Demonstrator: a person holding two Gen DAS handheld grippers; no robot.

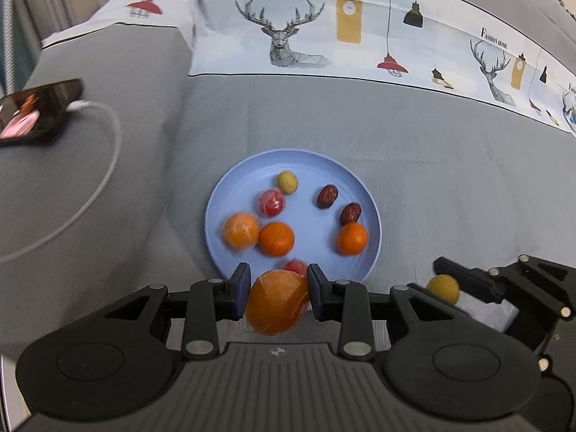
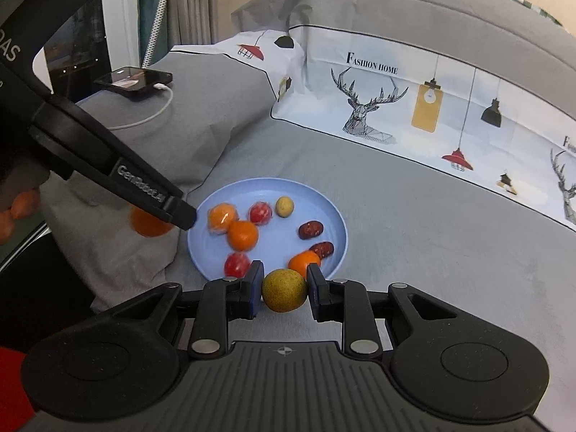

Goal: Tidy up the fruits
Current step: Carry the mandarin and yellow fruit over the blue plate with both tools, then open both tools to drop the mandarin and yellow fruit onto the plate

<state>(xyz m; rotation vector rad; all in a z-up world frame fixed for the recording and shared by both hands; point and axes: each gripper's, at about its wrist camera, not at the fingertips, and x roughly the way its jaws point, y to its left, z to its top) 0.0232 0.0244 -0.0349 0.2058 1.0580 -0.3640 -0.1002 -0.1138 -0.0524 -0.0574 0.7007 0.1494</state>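
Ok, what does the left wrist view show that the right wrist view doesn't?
Only the left wrist view shows the left tool front-on, closed on a wrapped orange just short of the plate's near rim.

Only the right wrist view shows the right tool front-on, holding a yellow-green fruit, plus curtains behind the bed.

Both show the blue plate with fruit and two dates, the phone on its white cable, and the deer-print bedding.

We see a round blue plate on grey bedding, on it two dark red dates, three oranges, a small yellow fruit, two red fruits, a wrapped orange and a yellow-green ball fruit each between gripper fingers, just beside the near rim.
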